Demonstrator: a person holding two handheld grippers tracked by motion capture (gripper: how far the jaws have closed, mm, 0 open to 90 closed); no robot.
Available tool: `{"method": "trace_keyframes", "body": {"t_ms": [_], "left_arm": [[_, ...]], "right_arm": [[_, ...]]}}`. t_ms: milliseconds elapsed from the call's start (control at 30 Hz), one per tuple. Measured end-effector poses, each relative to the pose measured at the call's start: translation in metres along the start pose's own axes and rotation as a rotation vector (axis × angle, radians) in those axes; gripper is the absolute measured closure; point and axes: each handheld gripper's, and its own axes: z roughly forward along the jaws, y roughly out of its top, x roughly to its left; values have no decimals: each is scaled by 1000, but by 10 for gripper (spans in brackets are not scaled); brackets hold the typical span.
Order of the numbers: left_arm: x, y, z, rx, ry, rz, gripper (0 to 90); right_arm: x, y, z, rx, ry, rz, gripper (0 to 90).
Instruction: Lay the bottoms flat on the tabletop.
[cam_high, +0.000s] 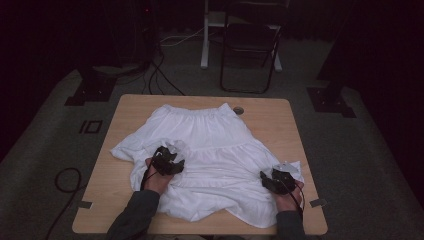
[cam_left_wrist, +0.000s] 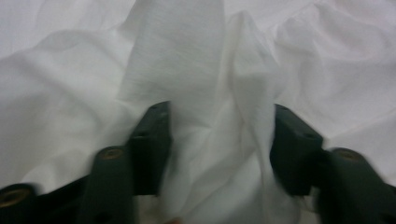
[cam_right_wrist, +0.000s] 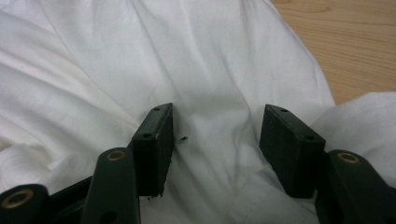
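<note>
A white gathered skirt (cam_high: 210, 150) lies spread and crumpled over the wooden table (cam_high: 125, 110), waistband at the far side. My left gripper (cam_high: 167, 161) rests on the skirt's left half beside a raised fold. In the left gripper view its jaws (cam_left_wrist: 219, 140) stand apart, with upright folds of white cloth (cam_left_wrist: 187, 70) bunched between them and not visibly pinched. My right gripper (cam_high: 276, 181) sits at the skirt's near right corner. In the right gripper view its jaws (cam_right_wrist: 217, 140) are open over flat, creased cloth (cam_right_wrist: 140, 60), with bare table (cam_right_wrist: 355, 42) to the upper right.
A small round grey insert (cam_high: 238, 110) sits in the tabletop by the waistband. A dark folding chair (cam_high: 250, 45) and a white post (cam_high: 204, 35) stand beyond the far edge. Cables (cam_high: 65, 180) lie on the carpet at the left. Tape tabs mark the near table corners.
</note>
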Motion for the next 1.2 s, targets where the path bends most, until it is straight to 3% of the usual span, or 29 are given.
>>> {"method": "trace_keyframes", "body": {"t_ms": [67, 100, 300, 400, 500, 567, 733, 867, 933, 1000, 1067, 1200], "left_arm": [[3, -5, -6, 7, 52, 14, 673], [6, -8, -8, 10, 59, 16, 694], [34, -39, -33, 4, 96, -29, 776], [47, -56, -48, 37, 163, -41, 811], [61, -78, -63, 36, 139, -94, 837], [62, -88, -72, 46, 162, -85, 842], [60, -106, -88, 50, 160, -97, 844], [57, -115, -96, 81, 215, -74, 868], [60, -121, -100, 77, 213, -96, 864], [64, -122, -105, 46, 187, -146, 823], [67, -121, -111, -13, 150, -176, 680], [68, -115, -125, -99, 105, -170, 550]], "right_arm": [[0, 0, 0, 0, 0, 1, 442], [0, 0, 0, 0, 0, 0, 443], [-1, 0, 0, 2, 10, 1, 434], [-1, 0, 0, 1, 11, 0, 434], [-1, 0, 0, 1, 11, 1, 434], [-1, 0, 0, 1, 11, 1, 433], [-1, 0, 0, 1, 11, 1, 433], [-1, 0, 0, 1, 11, 1, 434], [-1, 0, 0, 1, 11, 1, 433], [-1, 0, 0, 1, 11, 1, 433], [-1, 0, 0, 1, 11, 1, 433], [-1, 0, 0, 1, 11, 0, 433]]}}
